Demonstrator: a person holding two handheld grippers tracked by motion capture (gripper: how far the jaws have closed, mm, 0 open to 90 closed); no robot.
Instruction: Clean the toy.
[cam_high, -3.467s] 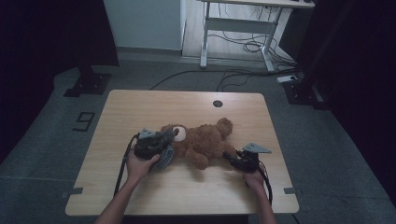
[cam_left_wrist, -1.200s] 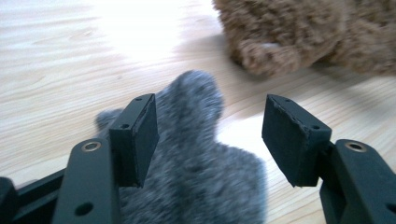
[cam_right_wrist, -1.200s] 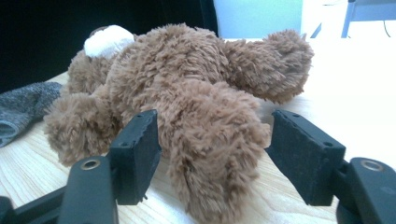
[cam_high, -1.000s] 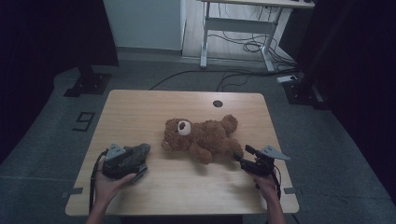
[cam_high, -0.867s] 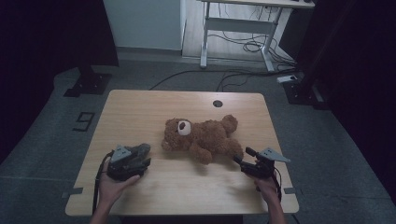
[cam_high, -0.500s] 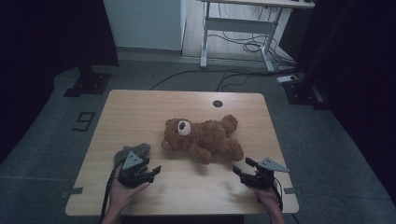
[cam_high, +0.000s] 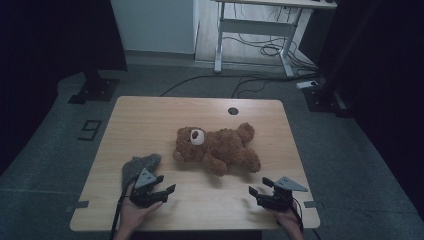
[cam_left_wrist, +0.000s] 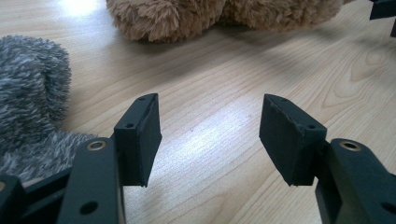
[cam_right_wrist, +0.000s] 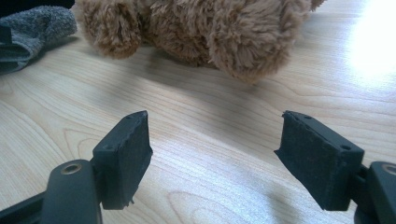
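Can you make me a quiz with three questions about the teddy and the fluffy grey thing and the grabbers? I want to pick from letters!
1. Where is the grey fuzzy cloth?
A. on the teddy bear's tummy
B. on the table, by the left gripper
C. on the floor

2. What colour is the teddy bear?
A. brown
B. white
C. blue

3. What is the right gripper doing?
A. squeezing the bear
B. holding the cloth
C. open, holding nothing

Answers: 1 B, the cloth lies on the wood just behind that gripper. 2 A, its fur is brown with a pale muzzle. 3 C, only bare table shows between its pads.
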